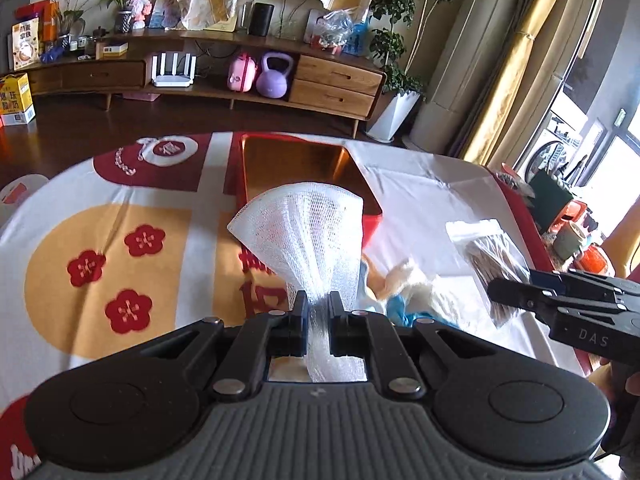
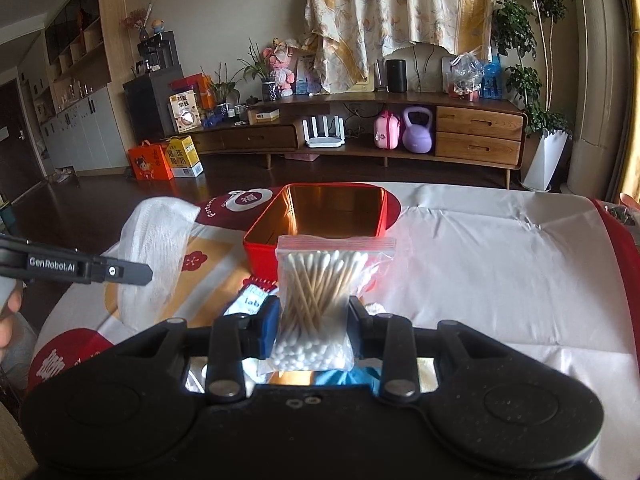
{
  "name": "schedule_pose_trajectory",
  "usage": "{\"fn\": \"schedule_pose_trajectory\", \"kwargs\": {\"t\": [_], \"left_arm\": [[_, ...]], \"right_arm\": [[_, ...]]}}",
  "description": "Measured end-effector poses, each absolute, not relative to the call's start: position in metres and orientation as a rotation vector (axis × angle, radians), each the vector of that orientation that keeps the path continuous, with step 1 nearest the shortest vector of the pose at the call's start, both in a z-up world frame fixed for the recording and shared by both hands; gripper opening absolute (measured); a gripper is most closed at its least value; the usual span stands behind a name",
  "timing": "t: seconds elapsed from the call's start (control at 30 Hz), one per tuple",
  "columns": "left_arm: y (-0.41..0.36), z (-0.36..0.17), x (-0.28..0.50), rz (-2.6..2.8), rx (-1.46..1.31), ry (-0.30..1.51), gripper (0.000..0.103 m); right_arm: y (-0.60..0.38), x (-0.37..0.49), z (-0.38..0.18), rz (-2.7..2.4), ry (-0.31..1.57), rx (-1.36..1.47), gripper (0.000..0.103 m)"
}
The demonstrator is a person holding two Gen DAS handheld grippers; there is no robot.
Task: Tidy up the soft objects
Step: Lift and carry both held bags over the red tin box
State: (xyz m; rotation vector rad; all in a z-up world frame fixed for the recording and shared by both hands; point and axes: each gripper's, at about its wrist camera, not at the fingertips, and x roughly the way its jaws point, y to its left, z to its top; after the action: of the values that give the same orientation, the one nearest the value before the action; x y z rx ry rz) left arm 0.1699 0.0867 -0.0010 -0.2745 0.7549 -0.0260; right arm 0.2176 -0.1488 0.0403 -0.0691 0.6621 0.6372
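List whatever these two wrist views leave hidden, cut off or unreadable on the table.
- Red metal tin: in the left wrist view, the white mesh gauze held by the left claw covers its near wall and part of its floor.
- Blue and white soft item: mostly hidden behind both claws' bodies; what it is cannot be told.
- White labelled packet: right wrist view, cut off by the right claw; print unreadable.
- Zip bag of cotton swabs: blocks the tin's front.
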Motion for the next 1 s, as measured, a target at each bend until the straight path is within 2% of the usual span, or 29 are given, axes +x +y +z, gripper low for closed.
{"fn": "schedule_pose_trajectory", "kwargs": {"t": [0.5,0.77,1.0], "left_arm": [[0.107,0.046,0.259,0.051,-0.116,0.589,0.009],[0.103,0.039,0.315,0.085,-0.042,0.535,0.009],[0.096,0.011,0.36,0.101,-0.008,0.534,0.009]], "right_arm": [[-0.118,0.279,0.046,0.641,0.661,-0.098,0.034],[-0.093,0.321,0.031,0.632,0.674,-0.117,0.034],[-0.068,0.36,0.004,0.612,0.713,-0.138,0.034]]}}
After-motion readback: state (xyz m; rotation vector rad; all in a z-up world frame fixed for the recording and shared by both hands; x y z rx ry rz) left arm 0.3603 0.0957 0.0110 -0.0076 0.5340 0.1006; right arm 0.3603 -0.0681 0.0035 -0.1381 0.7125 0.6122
